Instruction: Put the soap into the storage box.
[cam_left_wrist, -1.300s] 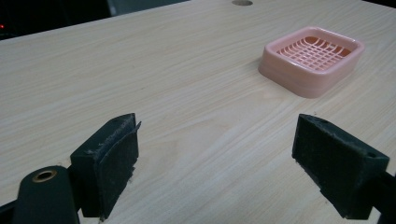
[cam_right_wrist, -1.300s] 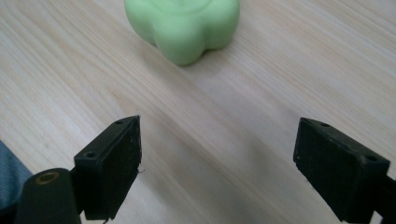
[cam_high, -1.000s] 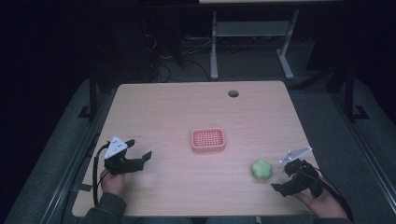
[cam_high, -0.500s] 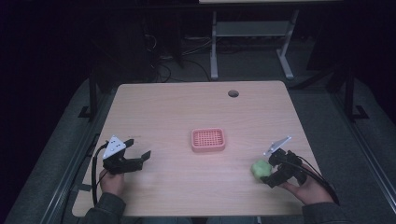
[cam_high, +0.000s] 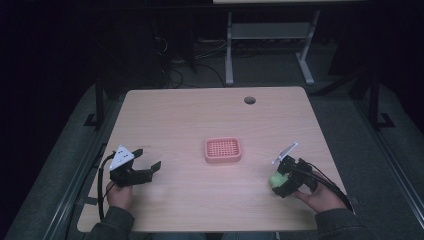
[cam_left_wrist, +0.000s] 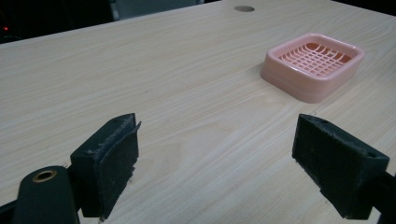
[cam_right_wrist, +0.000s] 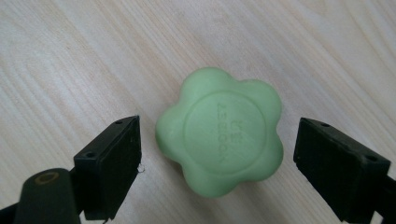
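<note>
A green flower-shaped soap (cam_right_wrist: 220, 141) lies flat on the wooden table, with raised lettering on its round top. My right gripper (cam_right_wrist: 233, 172) hangs open over it, one jaw on each side, neither touching. From above, the soap (cam_high: 276, 179) peeks out at the left of the right gripper (cam_high: 283, 181) near the table's right front. A pink slotted soap dish (cam_high: 223, 149) sits mid-table, and in the left gripper view the dish (cam_left_wrist: 314, 65) stands at upper right. My left gripper (cam_high: 146, 169) rests open at the front left with nothing between its jaws (cam_left_wrist: 219, 172).
The table (cam_high: 190, 120) has a round cable hole (cam_high: 249, 100) near its far edge. Beyond the far edge stand the metal legs of a desk frame (cam_high: 230, 45) and cables on a dark floor. Bare wood lies between the dish and both grippers.
My right gripper has moved left and forward, from beside the soap to right over it, with its jaws now either side of the soap. The left gripper has stayed put.
</note>
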